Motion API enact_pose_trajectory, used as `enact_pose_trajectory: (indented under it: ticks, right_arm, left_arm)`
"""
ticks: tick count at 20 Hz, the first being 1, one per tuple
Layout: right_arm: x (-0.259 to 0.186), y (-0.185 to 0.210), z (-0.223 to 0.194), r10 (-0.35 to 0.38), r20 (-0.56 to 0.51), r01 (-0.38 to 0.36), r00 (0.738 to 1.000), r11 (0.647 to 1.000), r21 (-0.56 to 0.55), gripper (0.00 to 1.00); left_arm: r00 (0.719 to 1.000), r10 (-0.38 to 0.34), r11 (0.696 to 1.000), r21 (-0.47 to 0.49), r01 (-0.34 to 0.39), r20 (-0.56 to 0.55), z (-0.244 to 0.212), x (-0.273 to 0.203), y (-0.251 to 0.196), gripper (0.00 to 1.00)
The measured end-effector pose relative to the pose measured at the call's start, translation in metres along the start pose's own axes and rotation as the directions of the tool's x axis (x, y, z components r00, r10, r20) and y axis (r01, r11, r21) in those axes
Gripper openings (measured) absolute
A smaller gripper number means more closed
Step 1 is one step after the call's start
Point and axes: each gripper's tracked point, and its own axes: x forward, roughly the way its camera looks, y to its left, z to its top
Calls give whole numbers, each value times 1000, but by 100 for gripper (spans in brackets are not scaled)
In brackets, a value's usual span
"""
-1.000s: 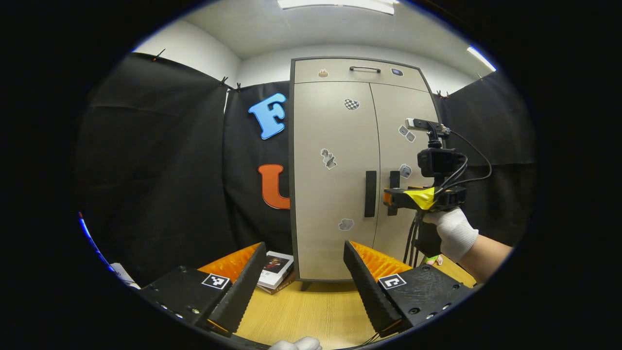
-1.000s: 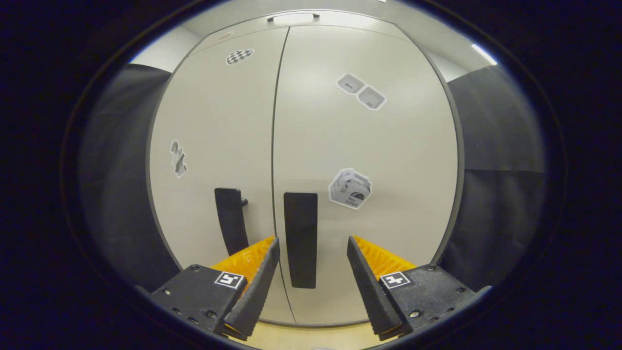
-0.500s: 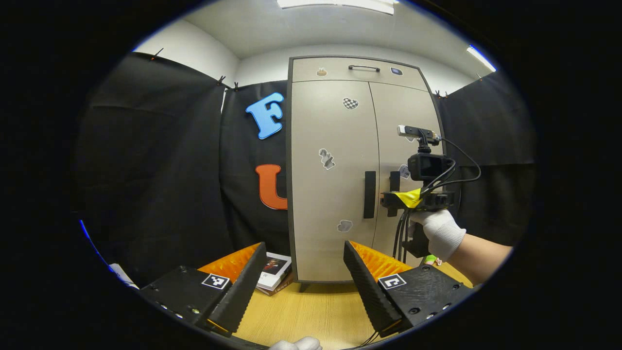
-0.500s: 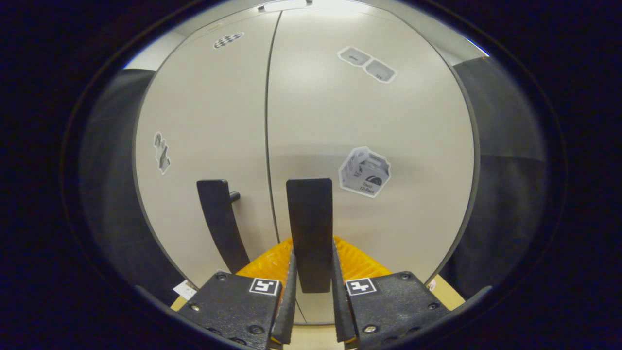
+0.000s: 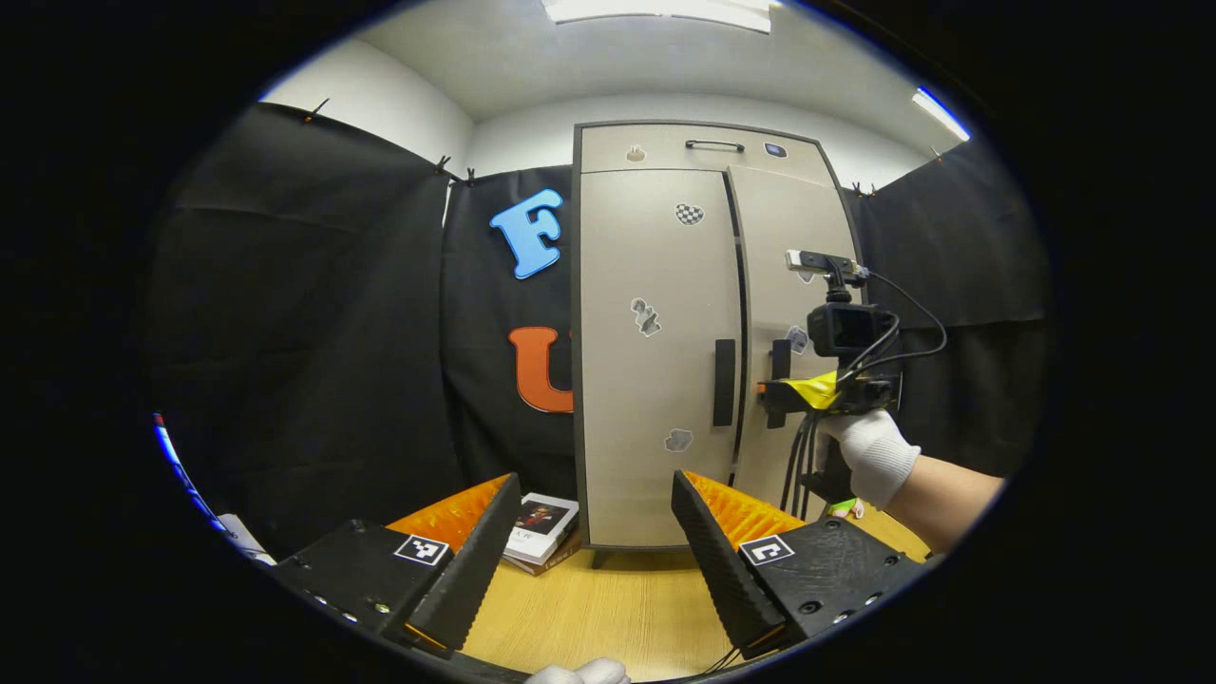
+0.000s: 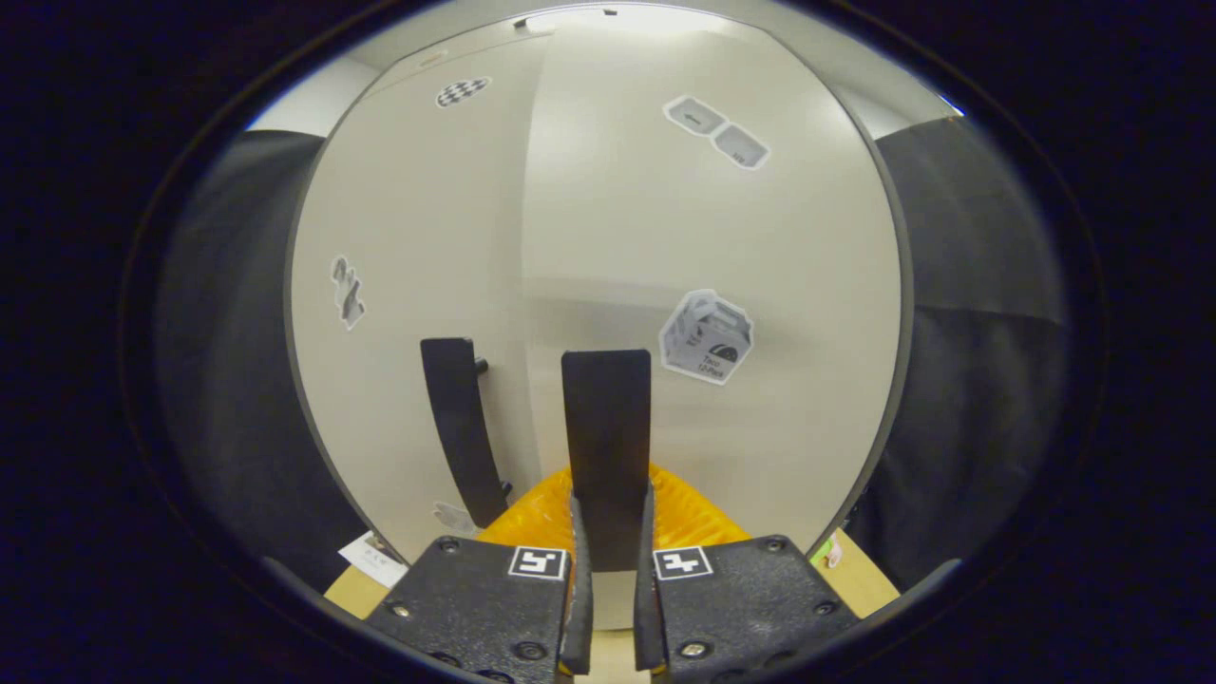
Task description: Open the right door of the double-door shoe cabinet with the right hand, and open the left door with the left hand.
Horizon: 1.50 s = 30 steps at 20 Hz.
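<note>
— Clamping the right door handle (image 6: 606, 446), are you? What is your right gripper (image 6: 608, 608) doing with its fingers?

— You are pinching that black vertical handle between both fingers, pressed onto it from either side, low on the bar. In the left gripper view your gloved hand (image 5: 869, 454) is holding the right gripper (image 5: 774, 391) against the shoe cabinet (image 5: 655, 332), at the handle's height.

— And where is the right door (image 5: 793, 285) sitting?

— It is standing slightly ajar on the cabinet: a dark gap is showing along the seam between it and the left door (image 5: 655, 351), widest toward the top. The left door is lying flush with the cabinet front, its own handle (image 5: 724, 382) just beside the seam.

— What about your left gripper (image 5: 589, 541)?

— You are holding it well back from the cabinet, over the wooden floor (image 5: 608, 608), fingers spread wide and gripping nothing. Some books (image 5: 540, 527) are lying at the cabinet's lower left corner.
</note>
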Motion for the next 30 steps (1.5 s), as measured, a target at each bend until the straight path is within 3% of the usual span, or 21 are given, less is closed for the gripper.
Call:
enact_pose_trajectory:
  ticks: [9, 19, 30]
  right_arm:
    - [-49, -23, -6, 18, 12, -18, 1000, 1000, 7, 17]
    - [-95, -68, -15, -5, 23, 4, 1000, 1000, 5, 13]
    - [-129, -154, -15, 23, 18, -23, 1000, 1000, -15, 4]
  left_arm:
    - [1000, 26, 1000, -9, -26, 7, -1, -6, 4, 95]
    - [1000, -27, 1000, -17, 27, 7, -3, -9, -9, 95]
    - [1000, -26, 999, -19, 26, -6, -4, -12, -23, 95]
